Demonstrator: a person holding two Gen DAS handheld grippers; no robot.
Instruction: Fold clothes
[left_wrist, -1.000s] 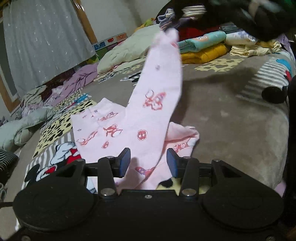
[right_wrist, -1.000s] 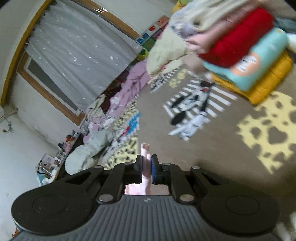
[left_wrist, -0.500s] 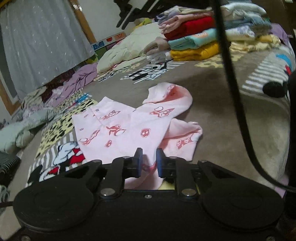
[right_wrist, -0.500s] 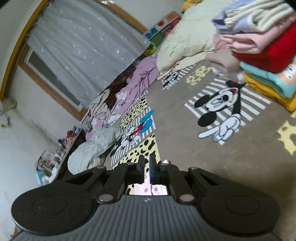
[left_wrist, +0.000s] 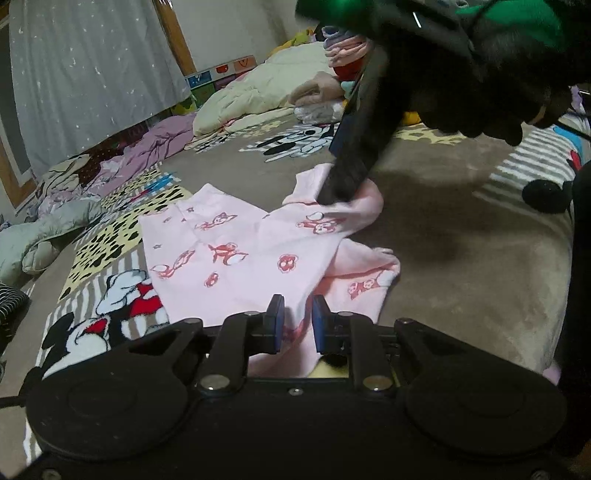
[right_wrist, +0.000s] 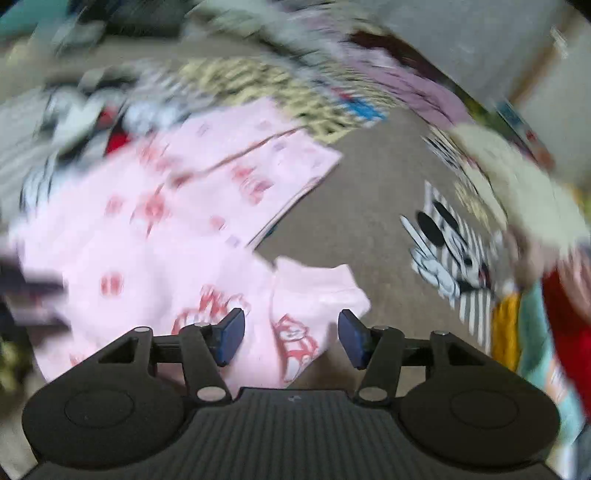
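Garment (left_wrist: 236, 254): pink, printed with red animals, lying on a patterned blanket (left_wrist: 461, 266), partly flat, one long part doubled back over the body and bunched at the far end. A second layer shows at the near right.

Left gripper (left_wrist: 297, 325): jaws narrow, pink cloth between them at the near edge; it appears to pinch that edge, though contact at the pads is hard to confirm.

Right gripper (right_wrist: 291, 338): jaws wide, hovering over the folded-back end; its own view is blurred. From the left wrist view its tip sits at that end.

Stack of folded clothes (right_wrist: 546, 317): far right, well apart.

Step, as judged: mid-fold, a part laid over. Next move likely calls for smoothing the bunched end and squaring edges.
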